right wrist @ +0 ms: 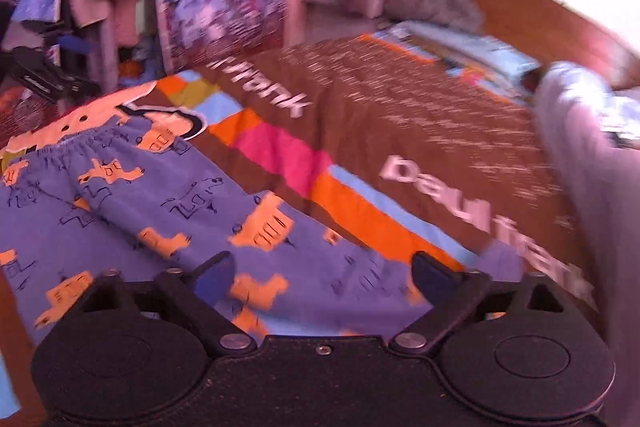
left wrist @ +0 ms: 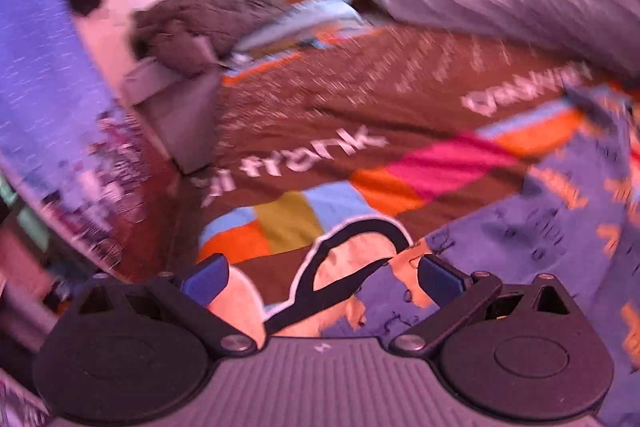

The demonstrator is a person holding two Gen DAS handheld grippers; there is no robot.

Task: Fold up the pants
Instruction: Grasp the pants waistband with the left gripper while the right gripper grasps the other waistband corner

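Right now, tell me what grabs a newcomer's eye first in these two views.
The blue pants with orange figures lie spread on the bed, low and left in the right wrist view. Under them the brown bedspread shows white lettering and a band of pink, orange and blue blocks. Both the left gripper and the right gripper have their fingers apart, holding nothing.

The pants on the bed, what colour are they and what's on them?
The pants are blue-purple with orange blocky shapes and dark line doodles, clearest in the right wrist view.
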